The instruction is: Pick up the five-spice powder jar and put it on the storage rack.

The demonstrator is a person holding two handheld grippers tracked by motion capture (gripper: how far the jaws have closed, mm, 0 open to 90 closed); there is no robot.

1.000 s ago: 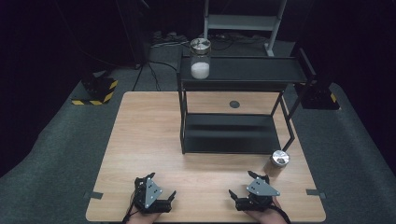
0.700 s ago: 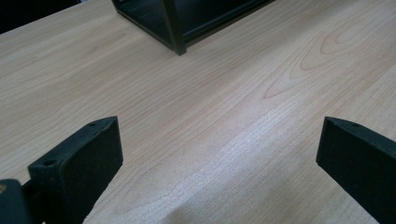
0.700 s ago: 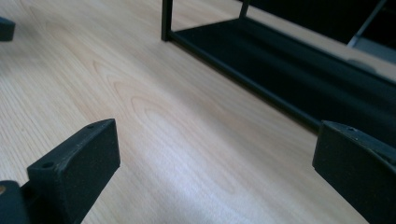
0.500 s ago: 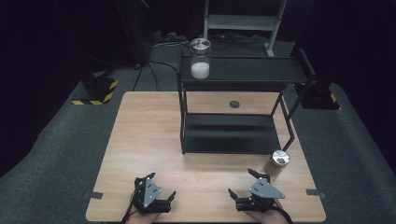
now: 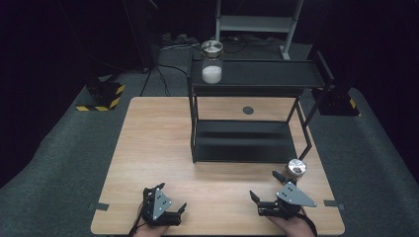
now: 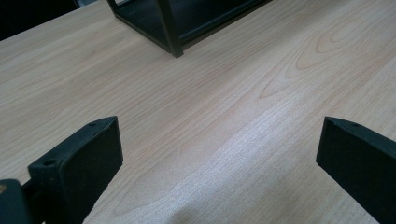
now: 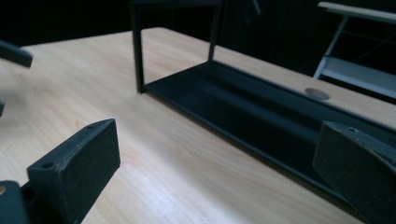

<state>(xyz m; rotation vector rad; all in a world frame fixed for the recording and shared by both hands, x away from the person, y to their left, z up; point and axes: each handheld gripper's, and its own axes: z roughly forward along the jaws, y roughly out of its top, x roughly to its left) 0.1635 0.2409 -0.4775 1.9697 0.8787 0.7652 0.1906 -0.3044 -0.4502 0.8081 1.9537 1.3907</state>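
My left gripper (image 5: 167, 199) rests near the front edge of the wooden table (image 5: 153, 143), left of centre, open and holding nothing. In the left gripper view its jaws (image 6: 219, 144) stand wide apart over bare wood. My right gripper (image 5: 266, 186) sits at the front right, also open and empty. Its jaws (image 7: 215, 154) point at the lower tier of a black two-tier shelf (image 7: 261, 112). A small metal-lidded jar (image 5: 296, 169) stands on the table just beyond the right gripper. A glass jar with white powder (image 5: 212, 62) stands on the shelf's top tier (image 5: 267, 74), at its left end.
The black shelf (image 5: 244, 140) takes up the middle and right of the table, with its front left leg (image 6: 172, 28) ahead of the left gripper. A round dark grommet (image 5: 248, 110) sits in the tabletop behind it. A light metal stand (image 5: 257, 22) rises beyond the table.
The right gripper has shifted slightly to the right, closer to the small lidded jar. The left gripper has barely moved. Both stay open.
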